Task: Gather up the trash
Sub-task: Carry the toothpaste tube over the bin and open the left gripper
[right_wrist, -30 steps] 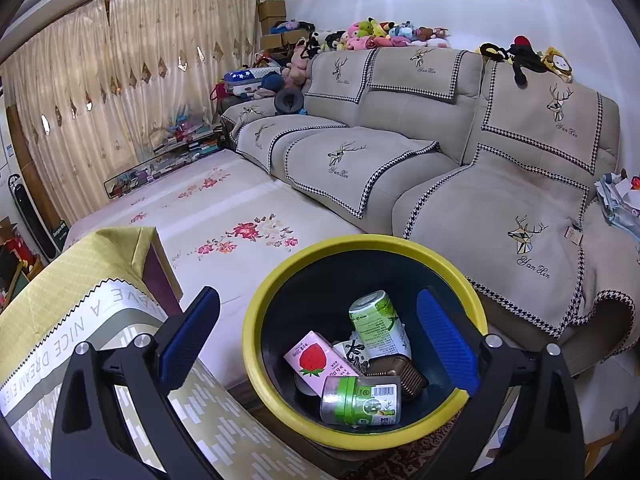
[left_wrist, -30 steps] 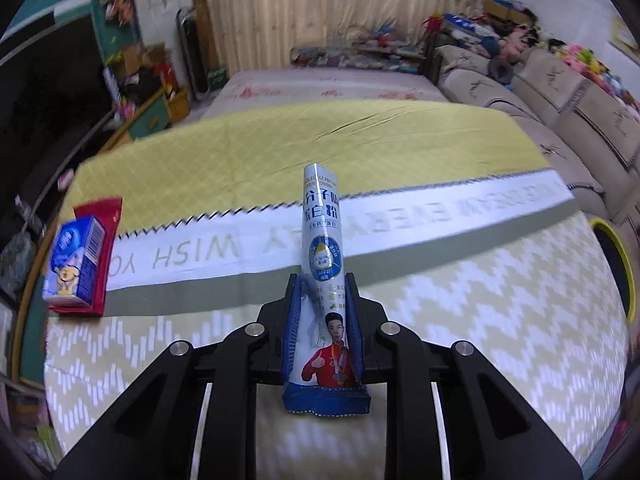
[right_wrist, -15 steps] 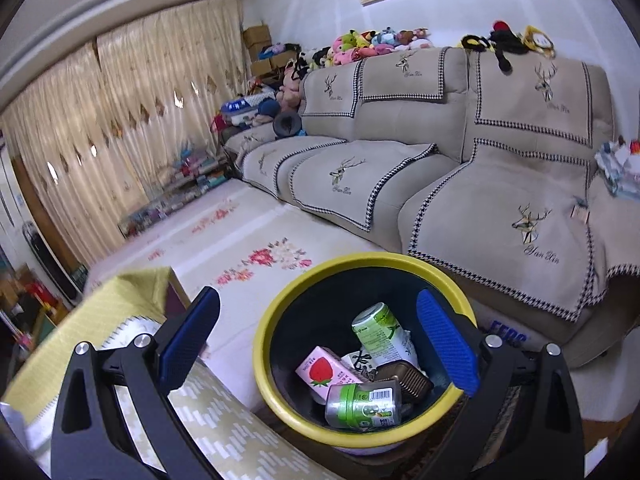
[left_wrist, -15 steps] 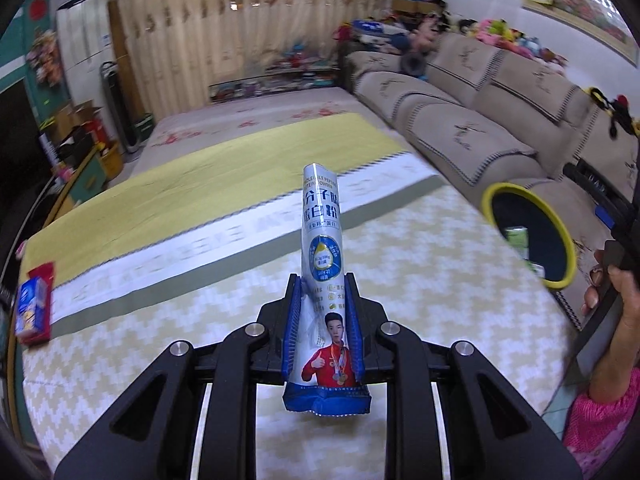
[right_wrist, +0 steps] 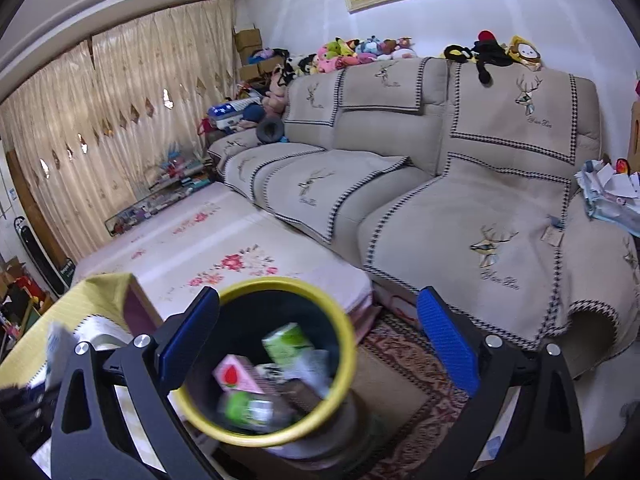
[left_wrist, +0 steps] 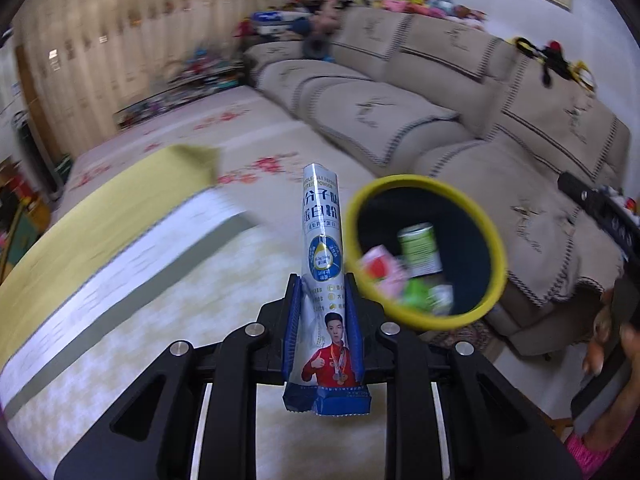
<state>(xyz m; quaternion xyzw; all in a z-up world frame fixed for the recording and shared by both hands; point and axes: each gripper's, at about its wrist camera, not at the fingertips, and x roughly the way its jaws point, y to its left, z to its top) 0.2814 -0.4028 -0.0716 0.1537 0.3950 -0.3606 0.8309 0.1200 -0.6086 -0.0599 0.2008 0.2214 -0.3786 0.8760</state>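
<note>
Between the pressed blue pads of the left gripper [left_wrist: 322, 320], a long powder sachet [left_wrist: 323, 264] is pinched by its lower part, its long axis pointing straight ahead. Just right of the sachet's tip and lower down, beyond the table's edge, the yellow-rimmed trash bin [left_wrist: 496, 240] is seen, holding cans and a pink carton. Above that bin [right_wrist: 344, 328] the right gripper [right_wrist: 316, 336] is held spread wide and empty.
</note>
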